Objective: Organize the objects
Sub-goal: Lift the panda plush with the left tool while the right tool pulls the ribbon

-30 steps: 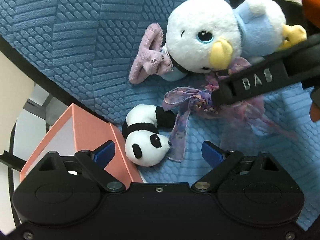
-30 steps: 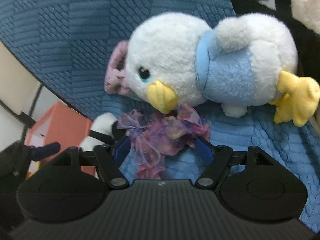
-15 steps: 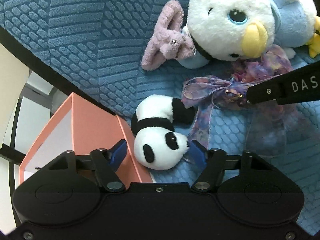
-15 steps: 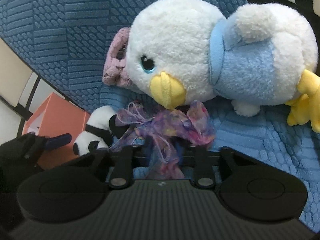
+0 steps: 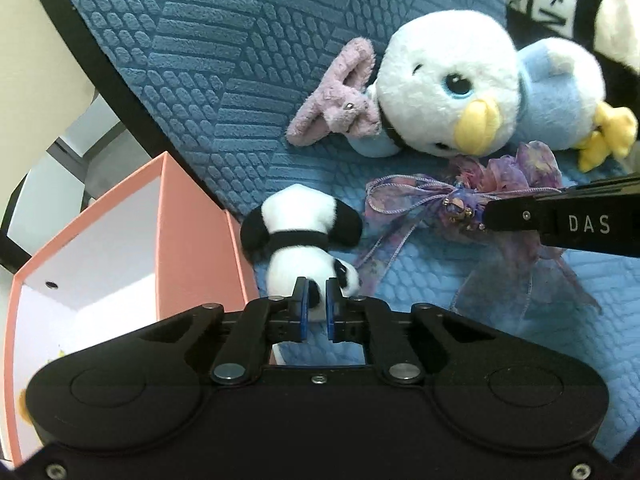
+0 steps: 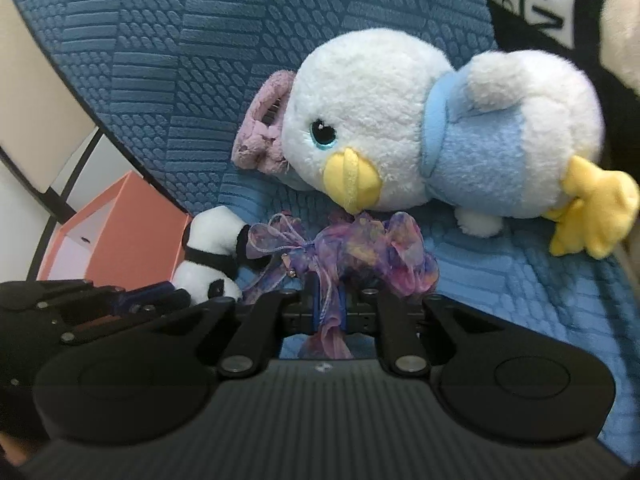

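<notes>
left gripper [image 5: 316,300] is clamped on the panda plush [image 5: 298,236], at 6 o'clock of the blue textured cushion [image 5: 208,52]; right gripper [image 6: 328,304] is clamped on the purple ribbon bow [image 6: 352,252]. risk: the thin ribbon may slip or snag the panda. a pink box [image 5: 104,240] stands open at 8 o'clock; pale floor is seen beyond.

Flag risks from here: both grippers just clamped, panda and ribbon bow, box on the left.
1. The left gripper pinches only a small fold of the panda; soft plush could slip out on the lift.
2. The ribbon bow, clamped in the right gripper, trails loose tails toward the panda and may snag it.
3. The panda lies against the pink box wall, which it could nudge.
</notes>
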Demonstrator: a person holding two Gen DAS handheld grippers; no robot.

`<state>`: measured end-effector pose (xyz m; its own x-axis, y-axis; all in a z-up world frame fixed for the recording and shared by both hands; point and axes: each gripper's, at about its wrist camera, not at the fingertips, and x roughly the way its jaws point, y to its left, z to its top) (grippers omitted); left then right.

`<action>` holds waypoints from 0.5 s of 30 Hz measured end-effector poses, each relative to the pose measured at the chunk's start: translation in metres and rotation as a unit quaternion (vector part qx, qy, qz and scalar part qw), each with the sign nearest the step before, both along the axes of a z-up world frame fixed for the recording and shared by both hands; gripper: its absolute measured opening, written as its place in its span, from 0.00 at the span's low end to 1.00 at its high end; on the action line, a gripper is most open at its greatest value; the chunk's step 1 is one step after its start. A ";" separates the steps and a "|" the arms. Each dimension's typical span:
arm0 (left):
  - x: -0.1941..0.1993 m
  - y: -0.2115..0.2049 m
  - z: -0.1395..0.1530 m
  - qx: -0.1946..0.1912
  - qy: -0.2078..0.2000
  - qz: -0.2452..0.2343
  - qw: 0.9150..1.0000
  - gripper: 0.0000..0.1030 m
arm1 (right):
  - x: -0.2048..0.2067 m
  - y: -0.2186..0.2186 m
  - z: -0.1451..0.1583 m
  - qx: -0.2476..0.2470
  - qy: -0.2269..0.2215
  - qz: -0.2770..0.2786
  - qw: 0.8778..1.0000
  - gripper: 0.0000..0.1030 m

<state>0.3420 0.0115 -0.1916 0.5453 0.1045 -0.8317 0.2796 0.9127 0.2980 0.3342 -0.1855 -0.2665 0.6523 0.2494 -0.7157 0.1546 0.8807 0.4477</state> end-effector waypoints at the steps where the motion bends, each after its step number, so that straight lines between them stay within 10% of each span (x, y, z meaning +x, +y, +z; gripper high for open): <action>1: 0.001 0.002 0.000 -0.002 -0.003 0.000 1.000 0.11 | -0.004 0.000 0.001 -0.001 0.000 -0.002 1.000 0.12; 5: 0.001 0.001 0.005 -0.008 -0.016 0.005 1.000 0.21 | -0.022 -0.002 0.008 -0.011 0.000 -0.013 1.000 0.12; 7: 0.005 0.003 0.007 -0.015 -0.008 0.006 1.000 0.52 | -0.029 -0.001 0.009 -0.041 0.009 -0.020 0.999 0.12; 10: 0.017 0.006 0.008 -0.039 0.010 0.016 0.999 0.59 | -0.032 -0.005 0.004 -0.064 0.031 -0.038 0.997 0.14; 15: 0.039 -0.003 0.002 -0.018 0.020 0.012 1.000 0.66 | -0.026 -0.015 -0.004 -0.060 0.053 -0.043 0.996 0.54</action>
<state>0.3808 0.0087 -0.1898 0.5084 0.0861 -0.8568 0.2688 0.9294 0.2529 0.3082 -0.2001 -0.2700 0.5871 0.1035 -0.8029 0.2729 0.9084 0.3167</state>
